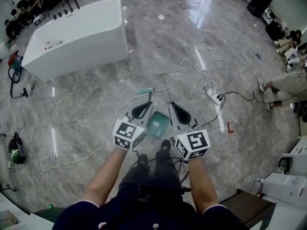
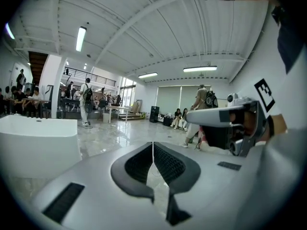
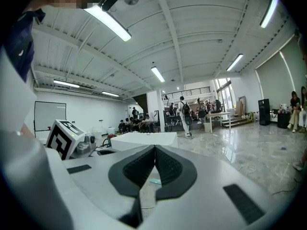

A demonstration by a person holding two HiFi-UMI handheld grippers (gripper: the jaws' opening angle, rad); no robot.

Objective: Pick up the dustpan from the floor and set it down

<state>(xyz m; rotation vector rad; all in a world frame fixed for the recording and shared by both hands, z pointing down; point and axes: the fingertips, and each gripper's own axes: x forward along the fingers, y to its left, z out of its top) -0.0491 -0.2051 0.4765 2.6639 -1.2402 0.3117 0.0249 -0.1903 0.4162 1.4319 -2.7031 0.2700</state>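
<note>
A teal dustpan (image 1: 159, 123) lies on the grey marble floor just in front of the person's feet. Its long handle (image 1: 145, 91) points away from them. In the head view my left gripper (image 1: 145, 104) hovers over the pan's left edge and my right gripper (image 1: 172, 104) over its right edge. Both are held above the floor, jaws shut, nothing between them. In the left gripper view the left gripper (image 2: 153, 146) has its pads closed tip to tip. The right gripper (image 3: 154, 148) is closed too, with a sliver of the teal dustpan (image 3: 154, 181) showing below its pads.
A large white tub-shaped block (image 1: 76, 35) stands at the far left. A white power strip (image 1: 214, 96) and several loose cables (image 1: 192, 23) cross the floor ahead. People sit at the right edge (image 1: 288, 83). White equipment (image 1: 288, 186) stands at the near right.
</note>
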